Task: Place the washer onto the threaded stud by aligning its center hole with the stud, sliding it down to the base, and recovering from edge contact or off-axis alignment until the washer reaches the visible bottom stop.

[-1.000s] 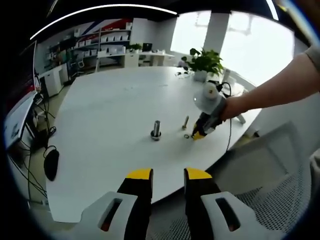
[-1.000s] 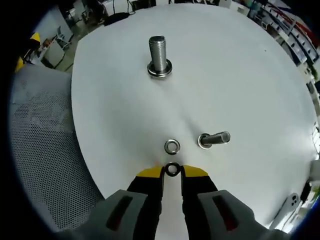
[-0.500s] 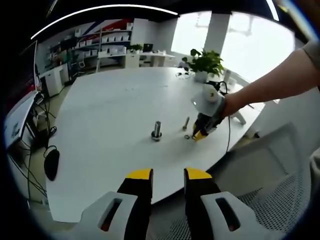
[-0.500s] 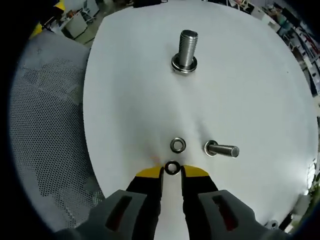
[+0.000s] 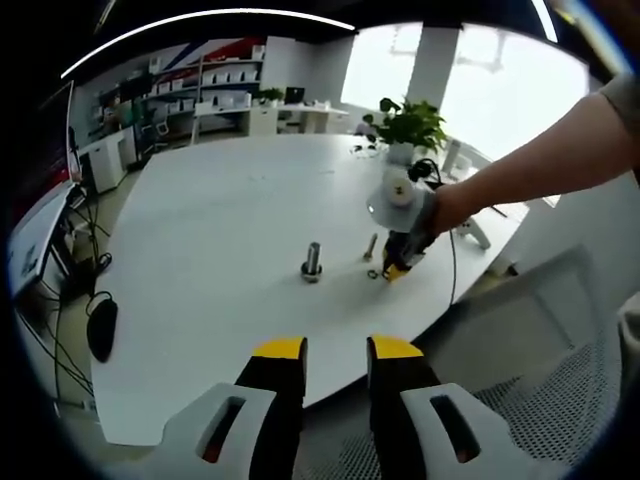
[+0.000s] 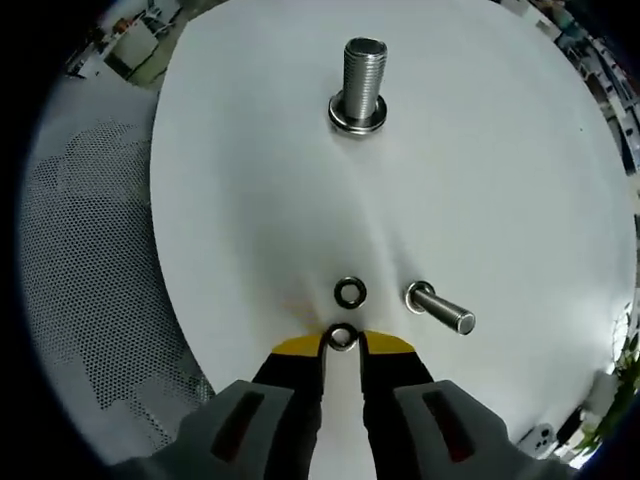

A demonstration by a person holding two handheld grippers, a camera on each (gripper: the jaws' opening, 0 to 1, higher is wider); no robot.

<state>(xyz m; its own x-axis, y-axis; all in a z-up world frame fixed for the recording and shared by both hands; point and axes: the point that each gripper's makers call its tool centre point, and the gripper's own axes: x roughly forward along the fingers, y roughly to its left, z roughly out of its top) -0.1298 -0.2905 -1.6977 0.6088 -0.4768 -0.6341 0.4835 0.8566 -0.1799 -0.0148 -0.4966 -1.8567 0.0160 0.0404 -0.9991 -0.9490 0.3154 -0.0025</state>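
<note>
My right tongs (image 6: 342, 342) pinch a washer (image 6: 342, 337) between their yellow tips, near the table (image 6: 250, 200) edge. A second washer (image 6: 349, 292) lies just beyond, a loose bolt (image 6: 440, 308) beside it. The threaded stud (image 6: 361, 85) stands upright toward the table's middle. My left tongs (image 5: 334, 352) hang narrowly parted, holding nothing, off the near edge.

No legible text, labels, brands or numbers are showing in either view. The shelving units (image 5: 215, 85) at the back of the room in the left gripper view are carrying boxes too small and blurred to be reading anything from. The threaded stud (image 6: 358, 85), the washer (image 6: 342, 337) and the white table (image 6: 480, 180) in the right gripper view are bearing no markings.
</note>
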